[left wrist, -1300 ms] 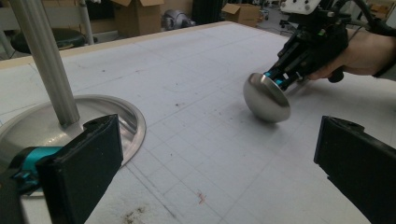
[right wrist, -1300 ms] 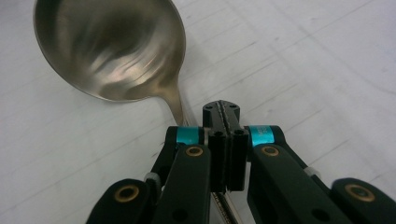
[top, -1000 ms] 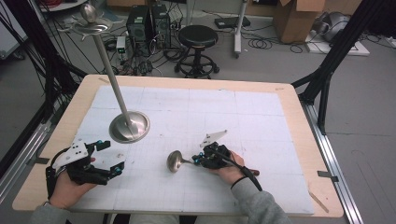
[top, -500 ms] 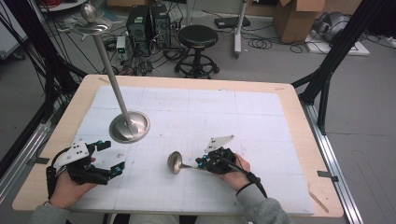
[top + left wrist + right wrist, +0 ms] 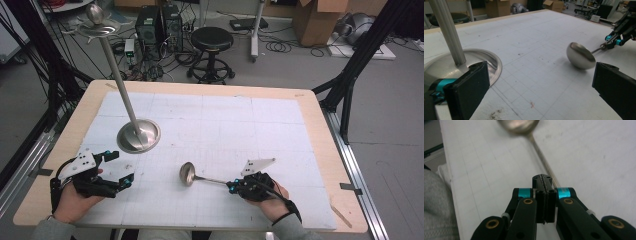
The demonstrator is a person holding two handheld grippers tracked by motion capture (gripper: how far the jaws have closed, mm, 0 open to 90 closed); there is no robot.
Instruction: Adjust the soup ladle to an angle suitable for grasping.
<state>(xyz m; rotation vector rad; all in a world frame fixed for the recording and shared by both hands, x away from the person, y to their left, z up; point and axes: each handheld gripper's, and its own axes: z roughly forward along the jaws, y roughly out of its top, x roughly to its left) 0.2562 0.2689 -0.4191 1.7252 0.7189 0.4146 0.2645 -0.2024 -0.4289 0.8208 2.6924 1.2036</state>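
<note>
Near table's front edge, right gripper (image 5: 231, 186) clamps shiny steel ladle (image 5: 188, 173) by its thin handle; left gripper (image 5: 120, 169) rests wide open, empty.

Steel ladle (image 5: 188, 173): round bowl, thin straight handle; handle end pinched in right gripper (image 5: 231, 186); bowl out ahead of its jaws, above the mat.

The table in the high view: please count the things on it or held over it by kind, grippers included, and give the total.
Ladles: 1, the ladle, its handle in the right gripper
Metal stands: 1, the stand with a round base
Grippers: 2, right one and left gripper
Total: 4
</note>
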